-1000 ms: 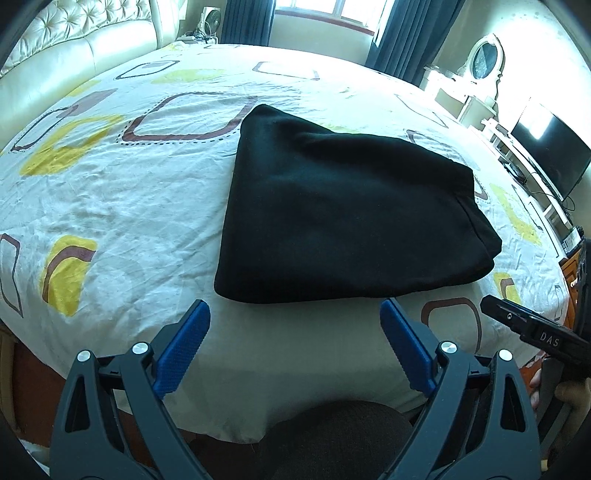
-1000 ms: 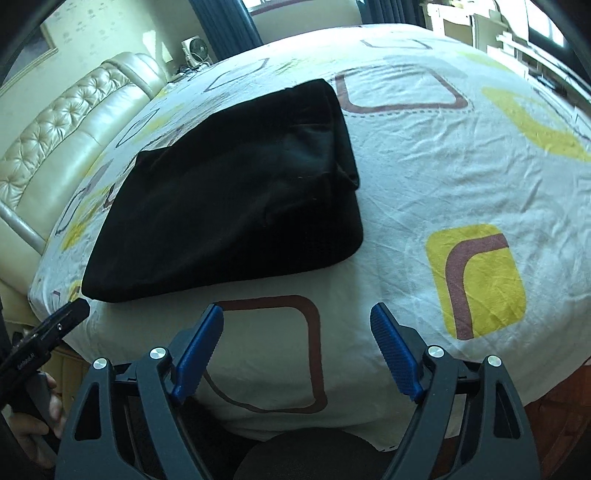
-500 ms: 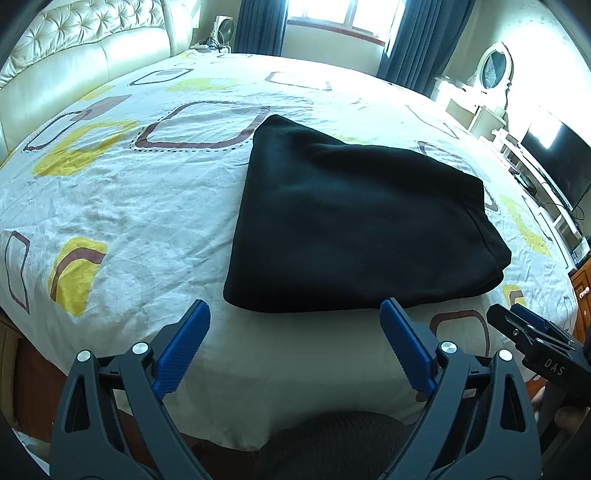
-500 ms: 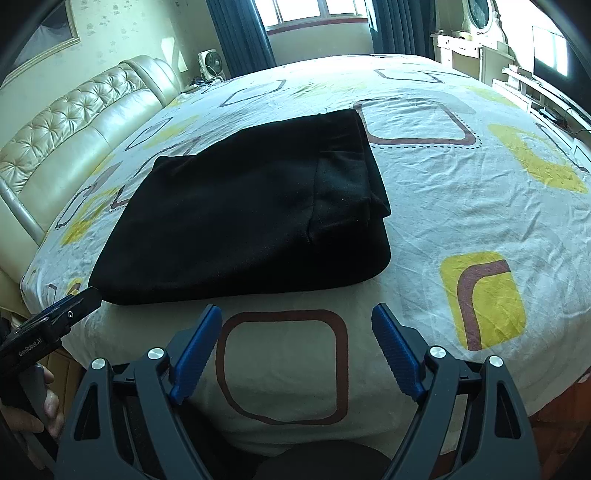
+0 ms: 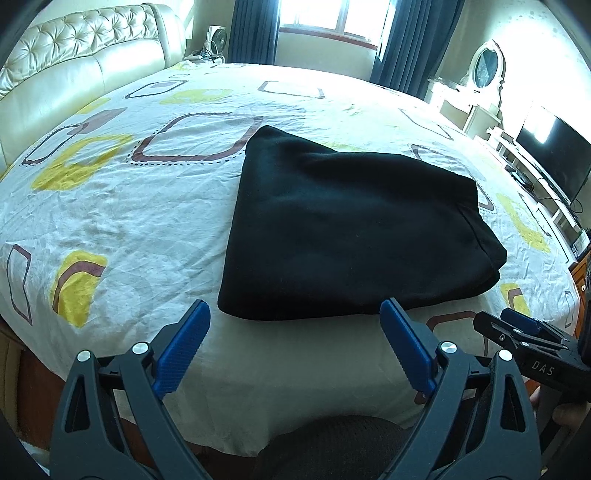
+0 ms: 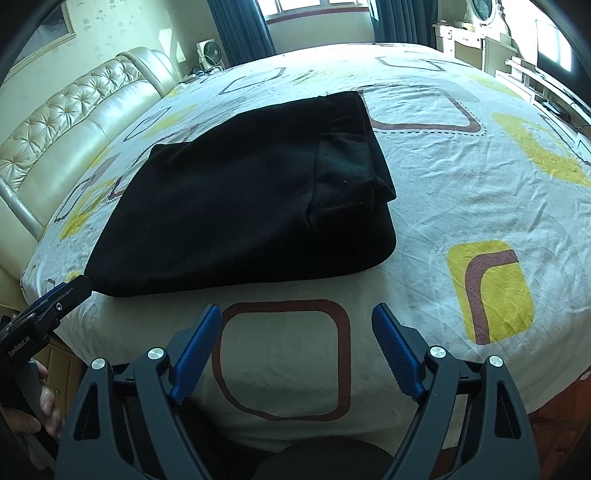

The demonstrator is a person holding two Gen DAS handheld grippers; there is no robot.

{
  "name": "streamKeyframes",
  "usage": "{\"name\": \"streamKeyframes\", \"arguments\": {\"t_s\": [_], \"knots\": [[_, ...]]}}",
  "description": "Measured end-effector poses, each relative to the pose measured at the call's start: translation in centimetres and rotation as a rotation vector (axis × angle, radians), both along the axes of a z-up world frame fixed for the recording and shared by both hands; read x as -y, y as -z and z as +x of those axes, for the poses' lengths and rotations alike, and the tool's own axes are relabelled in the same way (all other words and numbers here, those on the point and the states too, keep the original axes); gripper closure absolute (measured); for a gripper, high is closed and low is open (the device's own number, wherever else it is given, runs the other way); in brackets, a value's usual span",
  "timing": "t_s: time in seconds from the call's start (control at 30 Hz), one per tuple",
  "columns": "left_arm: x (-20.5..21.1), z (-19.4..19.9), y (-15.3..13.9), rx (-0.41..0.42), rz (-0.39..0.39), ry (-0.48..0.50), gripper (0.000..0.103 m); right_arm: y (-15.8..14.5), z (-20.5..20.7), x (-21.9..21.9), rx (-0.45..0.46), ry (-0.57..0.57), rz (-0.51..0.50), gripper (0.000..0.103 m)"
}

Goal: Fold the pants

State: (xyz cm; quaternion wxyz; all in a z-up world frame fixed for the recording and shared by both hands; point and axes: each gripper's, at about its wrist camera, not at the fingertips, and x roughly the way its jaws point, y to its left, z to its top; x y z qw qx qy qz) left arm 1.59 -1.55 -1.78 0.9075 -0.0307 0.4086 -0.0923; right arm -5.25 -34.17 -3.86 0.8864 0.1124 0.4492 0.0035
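Observation:
The black pants lie folded in a flat, roughly square stack on the patterned bed sheet; they also show in the right wrist view, with the waistband end to the right. My left gripper is open and empty, just short of the stack's near edge. My right gripper is open and empty, above the sheet in front of the stack's near right corner. Each gripper shows at the edge of the other's view, the right one and the left one.
A cream tufted headboard runs along the left of the bed. A dresser with an oval mirror and a TV stand to the right. A fan and dark curtains are at the far end by the window.
Both grippers have pulled back and tilted up a little from the folded pants, so more of the room shows. Both stay open and empty. The pants have not moved.

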Motion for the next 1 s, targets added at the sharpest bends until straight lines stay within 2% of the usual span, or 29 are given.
{"name": "streamKeyframes", "arguments": {"t_s": [0.4, 0.57, 0.7, 1.0], "knots": [[0.1, -0.2, -0.3, 0.017, 0.063, -0.040, 0.010, 0.1, -0.1, 0.1, -0.008, 0.006, 0.003, 0.021], [0.3, -0.2, -0.4, 0.024, 0.076, -0.027, 0.010, 0.3, 0.0, 0.1, -0.021, 0.004, 0.007, 0.021], [0.8, -0.3, -0.4, 0.033, 0.119, -0.005, 0.010, 0.4, 0.0, 0.0, -0.026, 0.001, 0.006, 0.021], [1.0, -0.3, -0.5, 0.031, 0.107, 0.007, 0.010, 0.6, 0.2, -0.2, -0.045, -0.005, 0.012, 0.021]]}}
